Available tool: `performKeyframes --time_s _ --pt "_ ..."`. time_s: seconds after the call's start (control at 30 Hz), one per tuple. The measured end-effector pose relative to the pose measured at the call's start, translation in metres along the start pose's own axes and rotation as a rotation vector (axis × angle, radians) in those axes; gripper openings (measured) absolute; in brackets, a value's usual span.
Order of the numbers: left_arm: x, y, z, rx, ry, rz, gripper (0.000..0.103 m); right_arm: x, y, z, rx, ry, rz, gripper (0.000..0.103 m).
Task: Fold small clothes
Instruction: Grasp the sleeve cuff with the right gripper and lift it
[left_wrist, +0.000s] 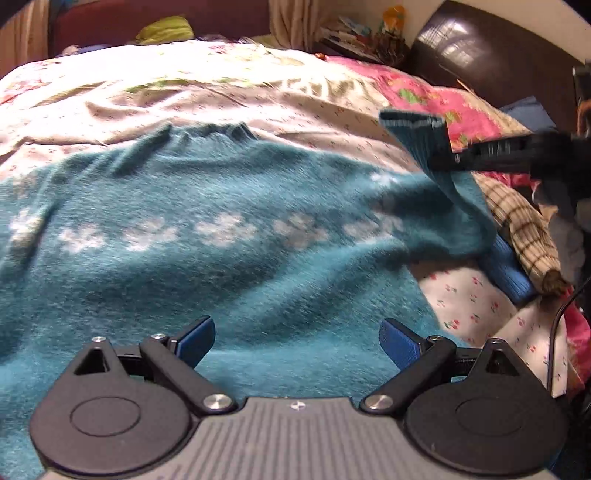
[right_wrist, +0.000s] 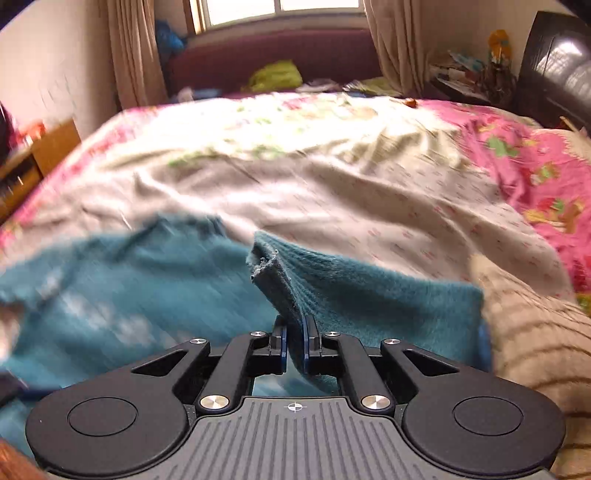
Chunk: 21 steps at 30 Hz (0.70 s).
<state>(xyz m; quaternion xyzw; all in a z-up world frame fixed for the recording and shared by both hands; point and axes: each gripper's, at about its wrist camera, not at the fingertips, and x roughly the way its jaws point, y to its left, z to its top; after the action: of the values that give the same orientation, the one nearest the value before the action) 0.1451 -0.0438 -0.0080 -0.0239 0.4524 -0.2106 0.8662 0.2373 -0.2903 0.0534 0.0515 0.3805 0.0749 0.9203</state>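
**Two grippers, one teal sweater on the bed**

One small teal knit sweater (left_wrist: 229, 221) lies spread across the bed, over a cream sheet w/ tiny red flower print (left_wrist: 258, 107). A row of white paw-like motifs runs across its chest. Neck opening sits at the far edge, away from the left wrist cam.

Left gripper (left_wrist: 297, 341): jaws spread wide, blue pads (left_wrist: 400, 347) well apart, nothing between them. It hangs over the near part of the sweater body; can't tell if it touches the knit.

Right gripper (right_wrist: 294, 345): jaws pressed together on a sleeve, pinching the ribbed cuff (right_wrist: 275, 273), which stands up past the fingertips w/ a frayed end. In the left cam the same gripper (left_wrist: 458, 158) comes in from the right side, cuff (left_wrist: 417, 129) lifted off the bed, sleeve draping back down to the sweater's shoulder.

Surroundings: pink floral quilt (left_wrist: 436, 99) toward the headboard side, dark glossy headboard (left_wrist: 491, 59) at the far right, a checked cloth (left_wrist: 524, 229) and a blue ribbed item (left_wrist: 508, 271) just beside the sweater's right edge. Right cam shows a window (right_wrist: 280, 9) w/ beige curtains (right_wrist: 391, 44) beyond the bed, a lime-green bundle (right_wrist: 275, 75) below the window. Both views blurred in parts.
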Motion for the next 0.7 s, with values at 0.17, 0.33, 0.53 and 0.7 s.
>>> performKeyframes --time_s 0.17,0.33,0.53,0.7 --pt "-0.018 0.026 -0.003 -0.024 -0.077 0.080 0.103 0.034 0.070 0.029 -0.002 -0.027 0.137 0.007" --pt "-0.022 0.057 -0.015 -0.068 -0.119 0.159 0.103 0.086 0.150 0.032 -0.055 0.020 0.253 0.007" --pt "-0.009 0.090 -0.027 -0.169 -0.102 0.148 0.103 0.137 0.217 0.026 -0.116 0.074 0.280 0.007" --pt "-0.008 0.102 -0.030 -0.208 -0.114 0.138 0.103 0.172 0.239 0.007 -0.167 0.135 0.236 0.007"
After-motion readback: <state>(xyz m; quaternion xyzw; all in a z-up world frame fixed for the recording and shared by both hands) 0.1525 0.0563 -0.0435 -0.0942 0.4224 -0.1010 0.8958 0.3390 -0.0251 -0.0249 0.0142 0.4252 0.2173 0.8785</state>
